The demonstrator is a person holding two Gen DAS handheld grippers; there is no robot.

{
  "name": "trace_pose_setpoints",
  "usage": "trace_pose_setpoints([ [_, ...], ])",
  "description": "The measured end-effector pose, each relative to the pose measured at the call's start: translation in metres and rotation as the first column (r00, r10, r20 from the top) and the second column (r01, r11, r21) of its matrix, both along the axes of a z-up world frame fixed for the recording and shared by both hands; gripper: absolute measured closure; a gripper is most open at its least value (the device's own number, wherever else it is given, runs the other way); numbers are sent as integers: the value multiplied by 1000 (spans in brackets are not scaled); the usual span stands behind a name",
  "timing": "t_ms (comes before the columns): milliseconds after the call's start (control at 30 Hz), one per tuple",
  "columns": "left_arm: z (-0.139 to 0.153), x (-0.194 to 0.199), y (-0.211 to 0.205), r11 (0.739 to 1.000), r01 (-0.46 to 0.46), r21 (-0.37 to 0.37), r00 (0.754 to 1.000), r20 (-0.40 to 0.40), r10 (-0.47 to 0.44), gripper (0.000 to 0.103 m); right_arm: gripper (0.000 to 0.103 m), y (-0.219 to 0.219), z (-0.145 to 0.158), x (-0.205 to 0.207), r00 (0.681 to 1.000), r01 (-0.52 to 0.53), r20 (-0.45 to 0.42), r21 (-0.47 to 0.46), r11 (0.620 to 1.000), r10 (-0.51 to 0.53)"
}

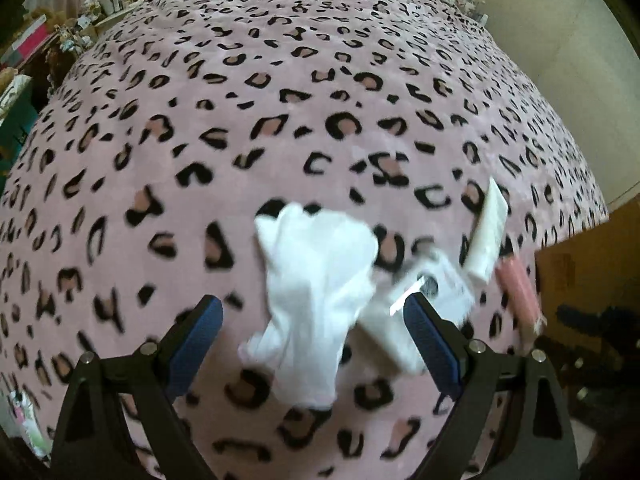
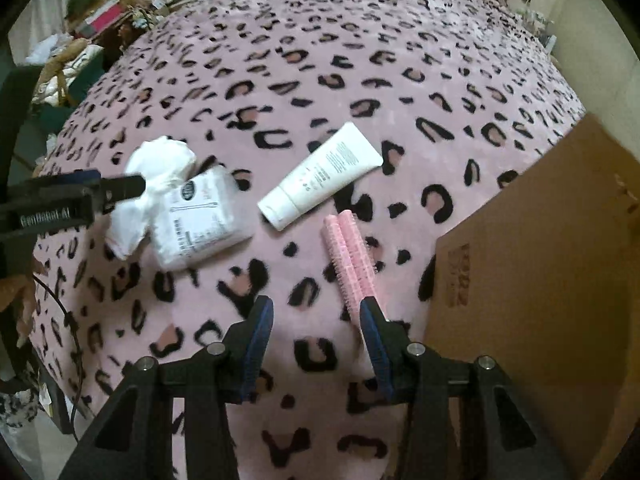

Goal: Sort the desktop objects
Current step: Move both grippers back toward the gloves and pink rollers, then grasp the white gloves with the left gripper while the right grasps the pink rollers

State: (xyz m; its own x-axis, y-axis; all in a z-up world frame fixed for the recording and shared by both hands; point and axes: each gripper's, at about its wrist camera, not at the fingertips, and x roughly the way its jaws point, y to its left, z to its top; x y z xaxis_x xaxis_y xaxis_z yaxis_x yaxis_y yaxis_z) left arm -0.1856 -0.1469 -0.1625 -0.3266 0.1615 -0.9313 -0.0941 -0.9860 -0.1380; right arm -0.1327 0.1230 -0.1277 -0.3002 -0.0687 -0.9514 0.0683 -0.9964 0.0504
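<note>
While both hand-held grippers, left (image 1: pixel 314 344) and right (image 2: pixel 316 328), gape empty, cloth (image 1: pixel 320 272), tube (image 2: pixel 320 176) and rollers (image 2: pixel 354 256) lie unsorted at twelve o'clock

Cardboard box (image 2: pixel 540 280) cut off rt.

Both wrist cameras are looking steeply down along their fingers at the leopard-print blanket (image 1: pixel 320 80). The left view is sitting close above the white cloth (image 1: pixel 320 256). The right view is looking from nearer the cardboard box (image 2: pixel 540 272) at the blanket's right edge. Both are sharing the cloth, white tube (image 2: pixel 324 174) and pink rollers (image 2: pixel 352 256).
</note>
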Motion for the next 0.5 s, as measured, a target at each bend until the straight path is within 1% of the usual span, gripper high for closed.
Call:
trace_pose_setpoints([
  [100,-12,-17,-1,1000,-19,23,1000,25,19,10,57,0,-13,-9,1000,1,26,11,1000,-2],
  [167,-23,-26,-1,998,-28,51,998,51,26,10,57,-1,-23,-15,999,-1,46,24,1000,0],
  [267,-39,-35,-1,996,-34,78,996,90,27,10,57,-2,-34,-21,998,-6,63,41,999,4],
  [333,-51,-39,0,995,-40,87,992,120,29,10,57,-3,-38,-25,998,-13,64,74,997,8],
  [433,-62,-40,2,996,-35,78,992,121,25,11,56,-7,-43,-29,997,-37,68,151,988,27],
  [467,-64,-39,3,997,-31,69,993,119,23,12,51,-8,-45,-30,997,-47,70,180,982,35],
  [500,-65,-39,4,998,-30,61,993,116,23,12,49,-9,-48,-32,996,-58,75,218,974,42],
])
